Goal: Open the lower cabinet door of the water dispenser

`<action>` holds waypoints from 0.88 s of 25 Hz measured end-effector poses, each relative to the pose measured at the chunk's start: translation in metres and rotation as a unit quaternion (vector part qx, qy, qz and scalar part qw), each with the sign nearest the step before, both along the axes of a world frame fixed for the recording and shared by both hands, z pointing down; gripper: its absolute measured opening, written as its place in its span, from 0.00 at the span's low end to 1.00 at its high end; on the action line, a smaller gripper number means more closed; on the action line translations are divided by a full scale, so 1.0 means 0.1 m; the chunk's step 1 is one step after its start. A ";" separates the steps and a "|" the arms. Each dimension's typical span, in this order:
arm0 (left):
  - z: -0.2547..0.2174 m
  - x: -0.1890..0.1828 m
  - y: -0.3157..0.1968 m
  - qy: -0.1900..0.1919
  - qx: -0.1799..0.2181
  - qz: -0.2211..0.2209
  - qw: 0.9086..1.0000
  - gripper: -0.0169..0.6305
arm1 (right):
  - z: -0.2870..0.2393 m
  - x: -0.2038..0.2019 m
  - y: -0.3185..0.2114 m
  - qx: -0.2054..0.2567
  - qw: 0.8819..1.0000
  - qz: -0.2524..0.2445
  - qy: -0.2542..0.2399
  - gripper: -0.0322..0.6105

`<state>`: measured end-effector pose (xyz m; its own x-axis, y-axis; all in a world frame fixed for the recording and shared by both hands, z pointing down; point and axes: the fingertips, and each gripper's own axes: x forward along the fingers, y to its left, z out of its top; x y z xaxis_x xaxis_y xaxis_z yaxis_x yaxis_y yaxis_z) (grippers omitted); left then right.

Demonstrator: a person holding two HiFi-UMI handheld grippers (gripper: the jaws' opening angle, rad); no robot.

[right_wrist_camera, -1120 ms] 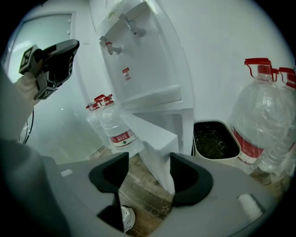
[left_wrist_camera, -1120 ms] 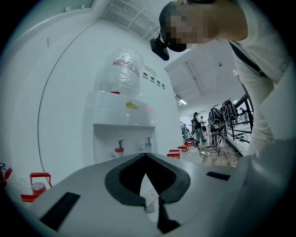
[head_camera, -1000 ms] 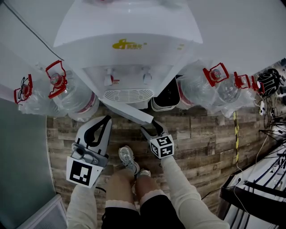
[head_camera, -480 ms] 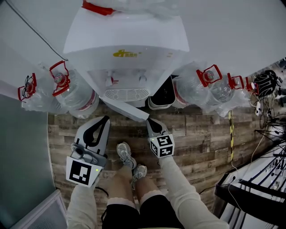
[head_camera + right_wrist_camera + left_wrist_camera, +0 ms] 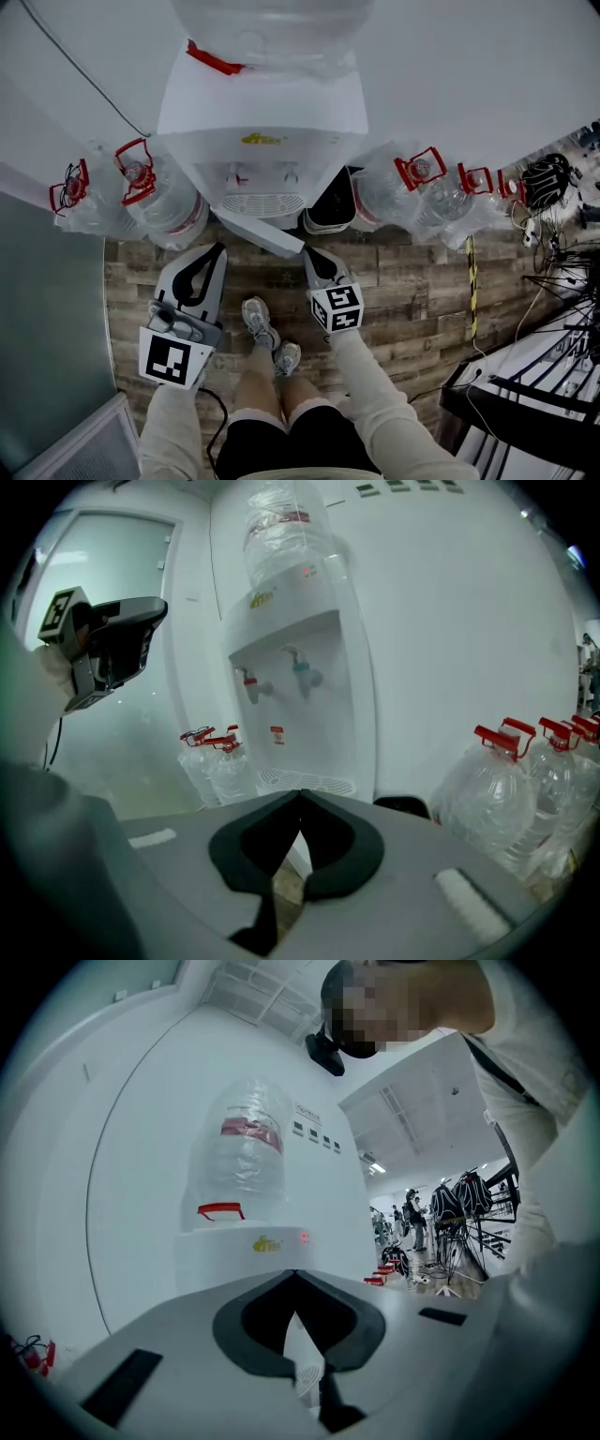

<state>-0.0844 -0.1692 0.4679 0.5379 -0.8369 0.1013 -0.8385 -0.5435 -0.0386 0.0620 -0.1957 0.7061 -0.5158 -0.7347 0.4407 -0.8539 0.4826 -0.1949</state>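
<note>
The white floor-standing water dispenser (image 5: 262, 103) stood against the wall with a clear bottle upended on top. Its white lower cabinet door (image 5: 258, 234) stood swung outward from the dispenser's base, over the brown wooden plank floor (image 5: 403, 281).

The right gripper (image 5: 307, 253) hung in front of the dispenser, just beside the door's free edge; contact could not be confirmed. Its jaws were closed tip to tip and held nothing. The left gripper (image 5: 222, 248) sat in front of the dispenser's left side, clear of the door, with its jaws likewise closed and empty.

Clear plastic water bottles with red handles (image 5: 155, 202) lay on either side of the dispenser. A black bin (image 5: 330, 206) stood just beside its right flank.
</note>
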 end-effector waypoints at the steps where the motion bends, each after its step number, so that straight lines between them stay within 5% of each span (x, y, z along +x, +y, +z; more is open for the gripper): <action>1: -0.06 0.00 0.02 0.001 -0.001 -0.001 1.000 0.03 | -0.09 0.00 0.01 0.003 1.000 -0.001 -0.001 0.06; 17: -0.78 0.04 0.37 0.013 -0.012 -0.012 1.000 0.03 | -1.45 0.00 0.35 0.047 0.998 -0.011 -0.026 0.06; 22: -1.08 0.13 0.47 0.006 0.015 0.009 1.000 0.03 | -1.85 0.02 0.45 0.064 0.997 -0.011 -0.028 0.06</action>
<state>-0.0714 -0.1227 0.3598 0.5540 -0.8296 0.0701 -0.8291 -0.5574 -0.0442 0.0644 -0.1511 0.5210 -0.5532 -0.7720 0.3130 -0.8326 0.5246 -0.1777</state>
